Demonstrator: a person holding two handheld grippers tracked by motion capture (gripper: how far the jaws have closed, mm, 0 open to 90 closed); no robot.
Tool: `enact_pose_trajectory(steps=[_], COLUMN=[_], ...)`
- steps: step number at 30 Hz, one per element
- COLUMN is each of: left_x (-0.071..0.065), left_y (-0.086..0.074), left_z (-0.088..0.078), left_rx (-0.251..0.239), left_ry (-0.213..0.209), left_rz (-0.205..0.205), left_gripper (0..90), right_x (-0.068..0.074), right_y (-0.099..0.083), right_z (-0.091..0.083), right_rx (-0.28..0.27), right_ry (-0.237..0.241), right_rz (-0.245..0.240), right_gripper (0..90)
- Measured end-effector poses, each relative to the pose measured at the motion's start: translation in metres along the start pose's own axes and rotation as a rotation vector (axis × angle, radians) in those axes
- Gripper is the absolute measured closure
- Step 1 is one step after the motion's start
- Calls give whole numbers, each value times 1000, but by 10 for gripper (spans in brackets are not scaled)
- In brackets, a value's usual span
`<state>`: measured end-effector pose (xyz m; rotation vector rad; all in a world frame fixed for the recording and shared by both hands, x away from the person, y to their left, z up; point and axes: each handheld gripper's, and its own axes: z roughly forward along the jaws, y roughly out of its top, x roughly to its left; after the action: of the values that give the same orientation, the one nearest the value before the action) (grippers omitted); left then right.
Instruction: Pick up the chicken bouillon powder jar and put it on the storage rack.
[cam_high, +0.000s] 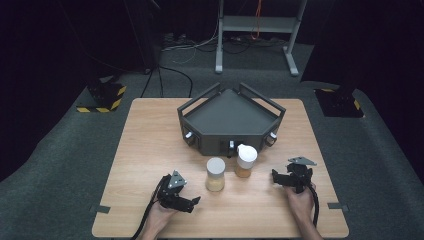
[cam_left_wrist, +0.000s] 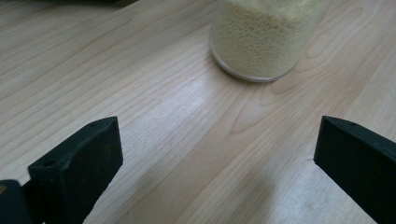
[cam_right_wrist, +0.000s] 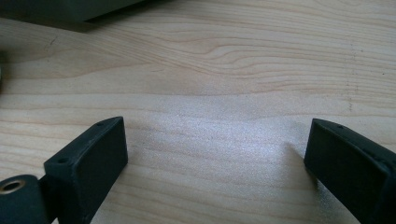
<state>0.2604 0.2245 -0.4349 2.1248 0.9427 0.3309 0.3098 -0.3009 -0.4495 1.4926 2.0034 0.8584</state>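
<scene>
Two clear jars stand mid-table in the high view. The jar with a grey lid (cam_high: 215, 174) holds pale yellow grains, and the jar with a white lid (cam_high: 246, 160) holds darker tan contents. My left gripper (cam_high: 193, 201) lies low at the front left, pointing toward the grey-lidded jar. In the left gripper view its jaws (cam_left_wrist: 217, 144) stand wide open over bare wood, with the base of that jar (cam_left_wrist: 256, 44) a short way ahead. My right gripper (cam_high: 276, 176) sits to the right of the white-lidded jar. It is open (cam_right_wrist: 217, 144) and holds nothing.
A dark grey wedge-shaped tray (cam_high: 230, 117) with rails and small knobs sits at the back centre of the wooden table (cam_high: 150, 150); its edge (cam_right_wrist: 70, 11) shows ahead of the right gripper. Beyond the table are a metal stand (cam_high: 257, 25), floor cables and striped bases.
</scene>
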Motion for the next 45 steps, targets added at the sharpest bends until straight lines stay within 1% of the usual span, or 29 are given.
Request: enact_pose_trajectory(steps=[7,11,14,17,26,32,36,41,45], left_x=[-3,-4,-6,-10,-18,-19,-21,-28,-28], left_y=[8,12,17,23,40,46,49,55,56], left_z=[5,9,14,17,22,27,28,30,32], left_rx=[-17,-29,-22,-15,-29,-47,-64,-83,-84], left_ry=[-31,-51,-60,-54,-41,-38,-24,2,1], left_rz=[13,14,21,35,49,34,26,38,38], left_gripper=[19,25,25,26,32,49,75,116,130], right_x=[0,0,0,0,0,0,0,0,0], right_y=[0,0,0,0,0,0,0,0,0], right_z=[0,0,0,0,0,0,0,0,0], right_rx=[0,0,0,0,0,0,0,0,0], right_ry=[0,0,0,0,0,-1,-1,-1,-1], right_rz=[-1,-1,-1,0,0,0,0,0,1], right_gripper=[54,54,54,54,55,55,55,55,55])
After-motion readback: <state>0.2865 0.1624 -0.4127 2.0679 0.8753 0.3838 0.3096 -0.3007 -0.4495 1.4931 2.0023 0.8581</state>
